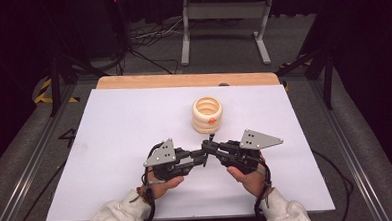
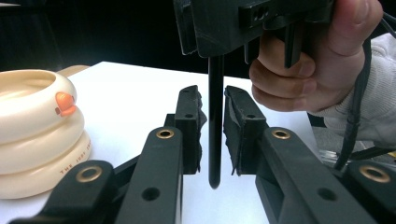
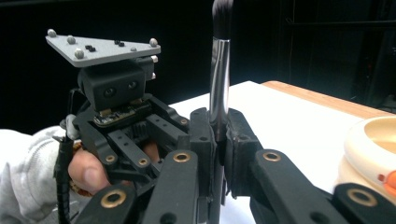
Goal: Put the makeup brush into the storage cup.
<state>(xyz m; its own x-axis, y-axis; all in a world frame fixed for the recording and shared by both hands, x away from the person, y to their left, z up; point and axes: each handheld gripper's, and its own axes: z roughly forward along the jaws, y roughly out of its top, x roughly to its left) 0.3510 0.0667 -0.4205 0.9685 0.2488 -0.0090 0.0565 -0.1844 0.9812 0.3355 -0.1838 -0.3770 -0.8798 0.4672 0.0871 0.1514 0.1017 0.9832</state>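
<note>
**Right gripper clamped on an upright brush, left jaws standing either side of its handle**

Right gripper [image 3: 219, 140], seen along its own jaws, is clenched on a brush [image 3: 218, 84]: both pads press on the silver ferrule, with the dark bristle head rising above them and the handle running down out of sight between the jaws. The brush stands upright. From the left gripper view, the black handle [image 2: 215, 121] hangs down from the right gripper's body and passes between the jaws of the left gripper [image 2: 213, 135]. A narrow gap shows on each side of the handle, so the left pads appear not to press on it, though the near pad's ragged edge lies very close and contact there cannot be ruled out. The handle tip ends just above the white table [image 2: 116, 93].

From the high view, the two grippers meet nose to nose near the front middle of the table [image 1: 110, 144], left gripper [image 1: 198, 160] and right gripper [image 1: 210, 147], each held in a hand with a pale sleeve. A cream ribbed cup [image 1: 207, 115] with a small orange mark stands just beyond them, apart from both. A wooden strip [image 1: 182, 80] edges the table's far side.
</note>
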